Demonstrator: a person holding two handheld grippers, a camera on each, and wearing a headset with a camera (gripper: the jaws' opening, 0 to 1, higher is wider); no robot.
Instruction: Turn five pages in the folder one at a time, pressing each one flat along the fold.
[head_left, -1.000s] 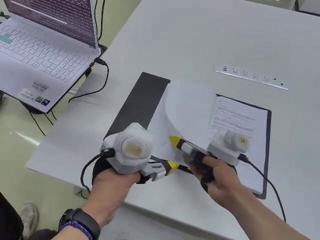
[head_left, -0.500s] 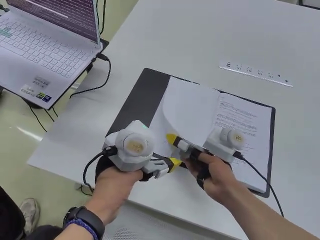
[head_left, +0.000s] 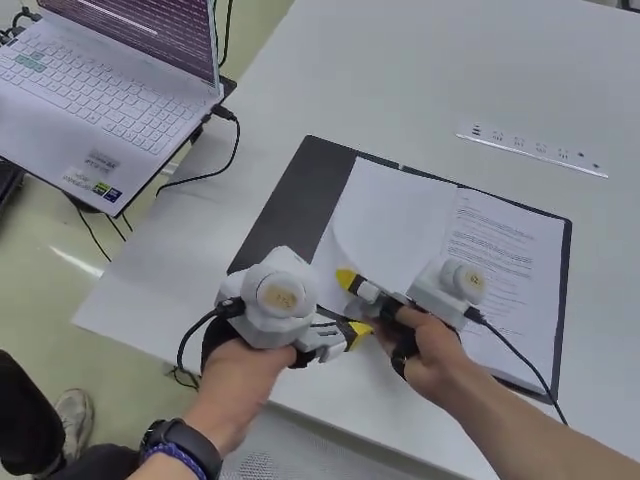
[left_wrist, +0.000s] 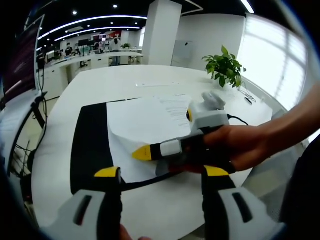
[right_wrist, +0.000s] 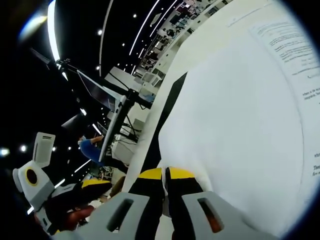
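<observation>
Pinching the near edge of the curled page (head_left: 395, 225) in the right hand-held gripper (head_left: 347, 283); holding the left hand-held gripper (left_wrist: 162, 172) wide open just beside it, at the edge of the folder (head_left: 290, 200)

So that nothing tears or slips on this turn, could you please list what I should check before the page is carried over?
1. Right gripper shut on the page at its lower edge: ok.
2. One sheet only between its jaws: cannot tell.
3. Left gripper open, ready to press: ok.
4. Black left side of the folder bare for landing: ok.
5. Page flat along the fold: not ok, it arches up.
6. Laptop cable off the folder: ok.
</observation>
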